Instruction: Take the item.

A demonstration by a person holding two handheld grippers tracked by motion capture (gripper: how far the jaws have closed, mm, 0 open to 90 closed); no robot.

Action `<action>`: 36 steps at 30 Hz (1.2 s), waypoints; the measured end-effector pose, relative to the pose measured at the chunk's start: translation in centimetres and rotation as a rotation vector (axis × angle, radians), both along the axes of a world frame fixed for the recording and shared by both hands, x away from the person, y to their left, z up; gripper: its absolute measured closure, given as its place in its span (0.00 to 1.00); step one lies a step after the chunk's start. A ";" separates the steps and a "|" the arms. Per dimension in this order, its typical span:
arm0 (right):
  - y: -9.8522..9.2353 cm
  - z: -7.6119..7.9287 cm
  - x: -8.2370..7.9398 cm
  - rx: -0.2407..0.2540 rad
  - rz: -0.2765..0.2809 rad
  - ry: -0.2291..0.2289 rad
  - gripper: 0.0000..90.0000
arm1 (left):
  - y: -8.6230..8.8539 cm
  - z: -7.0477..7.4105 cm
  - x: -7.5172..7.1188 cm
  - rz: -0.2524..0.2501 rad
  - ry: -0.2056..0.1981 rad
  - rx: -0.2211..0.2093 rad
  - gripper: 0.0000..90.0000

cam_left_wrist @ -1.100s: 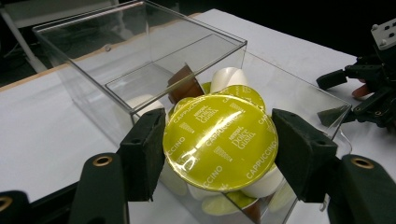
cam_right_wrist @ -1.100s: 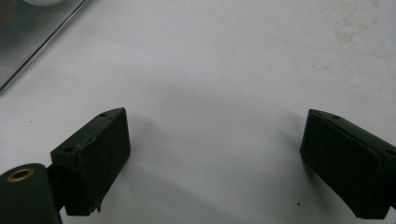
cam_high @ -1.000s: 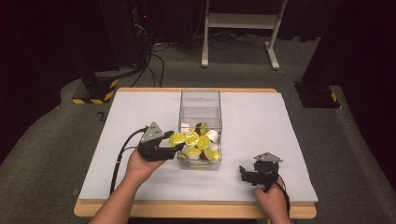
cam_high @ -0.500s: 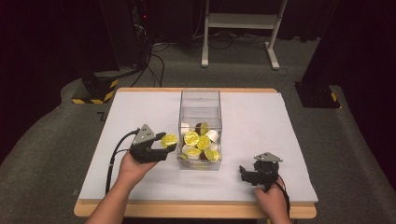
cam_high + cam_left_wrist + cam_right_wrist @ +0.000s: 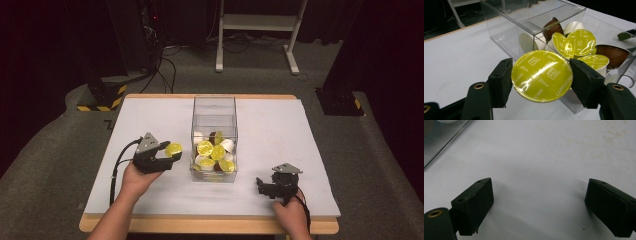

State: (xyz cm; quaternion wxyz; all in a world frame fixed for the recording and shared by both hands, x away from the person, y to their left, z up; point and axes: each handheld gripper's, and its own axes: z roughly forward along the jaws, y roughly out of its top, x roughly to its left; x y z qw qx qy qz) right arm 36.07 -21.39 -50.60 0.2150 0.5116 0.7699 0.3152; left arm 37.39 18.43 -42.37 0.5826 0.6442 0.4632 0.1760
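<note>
Right gripper (image 5: 262, 185): near table edge, right of centre, resting low over the white table (image 5: 280, 120); jaws spread wide, nothing between them, bare tabletop beneath in the right gripper view.

Left gripper (image 5: 172, 152): near left, held above the table just left of the box; jaws clamped on one coffee capsule (image 5: 542, 75), pads pressing its rim on both sides. Capsule: yellow-green foil lid printed "Cappuccino", lid facing the camera in the left gripper view; held outside the box, just beside its near left corner.

Clear plastic box (image 5: 215, 106): centre of table, open-topped, long axis running away from the person. Contents: a heap of capsules (image 5: 216, 152) at the near end, several with yellow-green lids, some white-bodied, some brown; far end of box bare.

Beyond the table: grey carpet, a white stand (image 5: 256, 22), black cables (image 5: 167, 65).
</note>
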 end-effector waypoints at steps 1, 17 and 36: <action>0.0 0.0 0.0 -0.001 0.000 0.001 0.09 | 0.1 0.0 0.1 0.005 -0.001 -0.001 0.42; 0.0 0.0 0.0 0.000 0.000 0.000 0.09 | 1.0 0.6 1.7 0.065 -0.012 0.029 0.42; 0.0 0.0 0.0 0.000 0.000 0.000 0.09 | 1.1 1.7 4.9 0.094 -0.024 0.074 0.42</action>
